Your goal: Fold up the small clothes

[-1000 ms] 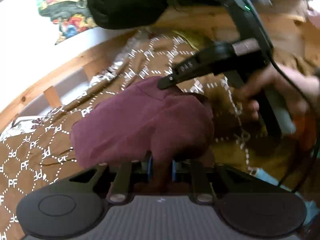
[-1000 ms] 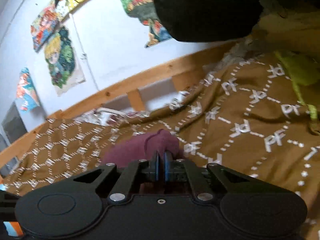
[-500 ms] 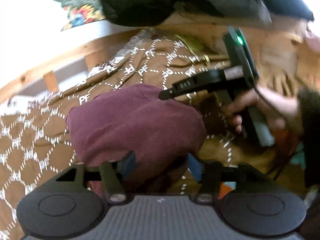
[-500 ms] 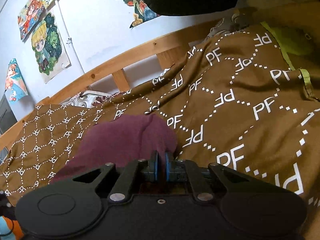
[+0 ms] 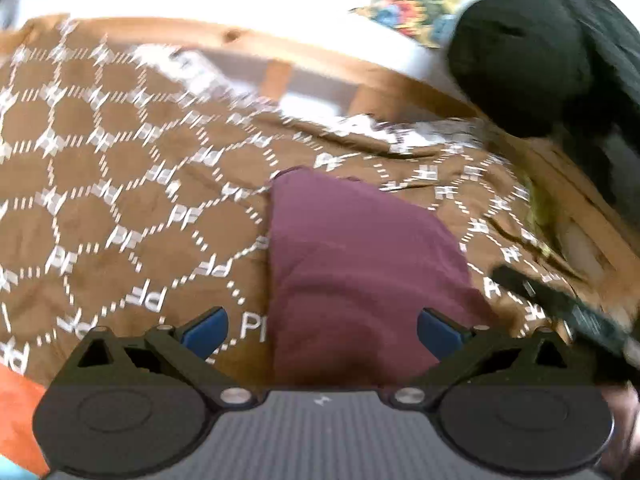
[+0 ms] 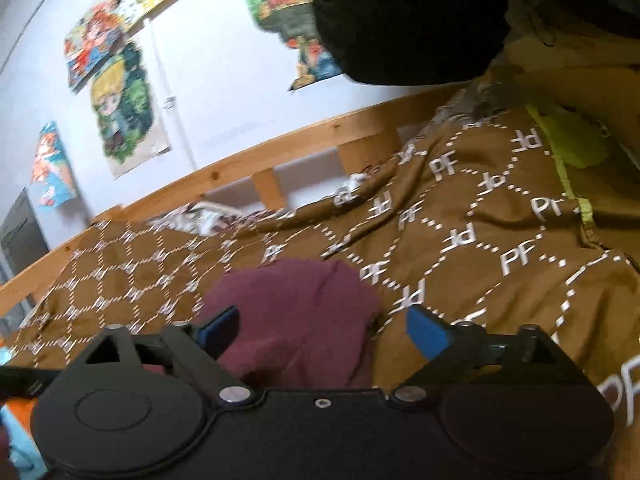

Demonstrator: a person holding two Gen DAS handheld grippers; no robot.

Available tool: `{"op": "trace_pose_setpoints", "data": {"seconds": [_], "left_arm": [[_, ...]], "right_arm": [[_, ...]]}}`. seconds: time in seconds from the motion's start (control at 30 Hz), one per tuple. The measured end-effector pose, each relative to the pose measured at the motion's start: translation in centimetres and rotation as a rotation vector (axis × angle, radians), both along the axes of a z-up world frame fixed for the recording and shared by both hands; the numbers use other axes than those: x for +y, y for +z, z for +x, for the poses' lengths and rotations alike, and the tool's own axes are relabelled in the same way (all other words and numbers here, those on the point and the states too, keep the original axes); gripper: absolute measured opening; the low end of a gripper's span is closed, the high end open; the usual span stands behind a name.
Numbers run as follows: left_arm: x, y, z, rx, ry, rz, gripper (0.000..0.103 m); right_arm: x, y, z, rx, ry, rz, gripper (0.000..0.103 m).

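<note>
A small maroon garment lies folded on the brown patterned bedspread. My left gripper is open, its blue pads wide apart just above the garment's near edge, holding nothing. The garment shows in the right wrist view too, in front of my right gripper, which is also open and empty. The right gripper's dark finger shows at the right edge of the left wrist view.
A wooden bed rail runs along the far side under a wall with posters. A large black bundle hangs at the top right. A lime-green cloth lies at the bedspread's right edge. Orange and blue items lie at the near left.
Both grippers have opened and let go of the maroon garment, which now lies on the bedspread. The left gripper has swung so the garment sits centred ahead of it.
</note>
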State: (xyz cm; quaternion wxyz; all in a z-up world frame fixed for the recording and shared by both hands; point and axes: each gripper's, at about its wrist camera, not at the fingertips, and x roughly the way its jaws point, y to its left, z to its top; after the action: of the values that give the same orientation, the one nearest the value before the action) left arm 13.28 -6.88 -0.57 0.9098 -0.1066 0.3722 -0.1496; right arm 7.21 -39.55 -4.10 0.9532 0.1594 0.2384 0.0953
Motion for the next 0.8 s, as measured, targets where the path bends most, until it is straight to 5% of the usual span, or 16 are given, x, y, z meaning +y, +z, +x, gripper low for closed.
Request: {"op": "trace_pose_setpoints", "data": {"seconds": [0.37, 0.8], "left_arm": [[0.8, -4.0, 1.8, 0.182, 0.017, -0.035, 0.101], [0.8, -4.7, 1.2, 0.181, 0.012, -0.017, 0.100]], "right_arm": [[1.9, -2.2, -2.1, 0.165, -0.028, -0.107, 0.102], [2.7, -3.4, -2.1, 0.197, -0.035, -0.140, 0.102]]}}
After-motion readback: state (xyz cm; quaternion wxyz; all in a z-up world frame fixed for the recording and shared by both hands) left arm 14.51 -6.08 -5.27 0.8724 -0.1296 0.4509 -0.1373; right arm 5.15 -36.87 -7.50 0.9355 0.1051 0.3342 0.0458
